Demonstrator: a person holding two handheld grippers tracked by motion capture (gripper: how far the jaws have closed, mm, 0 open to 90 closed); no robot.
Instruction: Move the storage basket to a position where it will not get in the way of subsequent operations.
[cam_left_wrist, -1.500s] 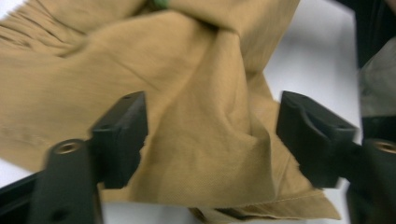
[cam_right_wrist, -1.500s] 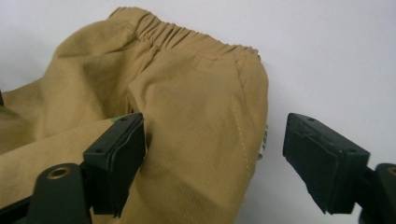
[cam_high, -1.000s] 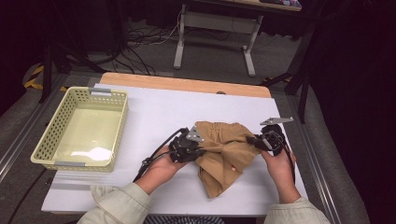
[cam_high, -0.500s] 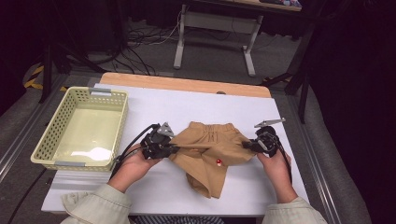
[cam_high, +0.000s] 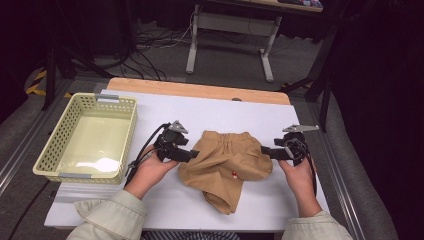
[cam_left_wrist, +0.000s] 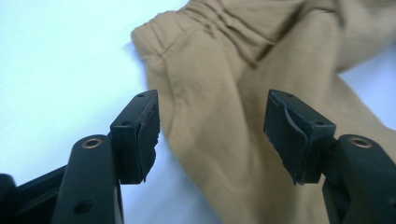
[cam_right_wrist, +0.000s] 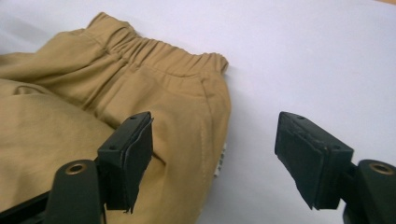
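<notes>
Bright overhead light, dark surroundings, perhaps slightly soft

From my station, the shorts (cam_left_wrist: 243, 93) run off the left gripper view's top and right edges; their lower leg is cut off. A small red mark (cam_high: 233, 174) on them — too small to identify from the high view.

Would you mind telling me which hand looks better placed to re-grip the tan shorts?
Probably left: the left claw, just opened, has the tan shorts between its jaws, while the right claw, also just opened, straddles only their edge.
</notes>
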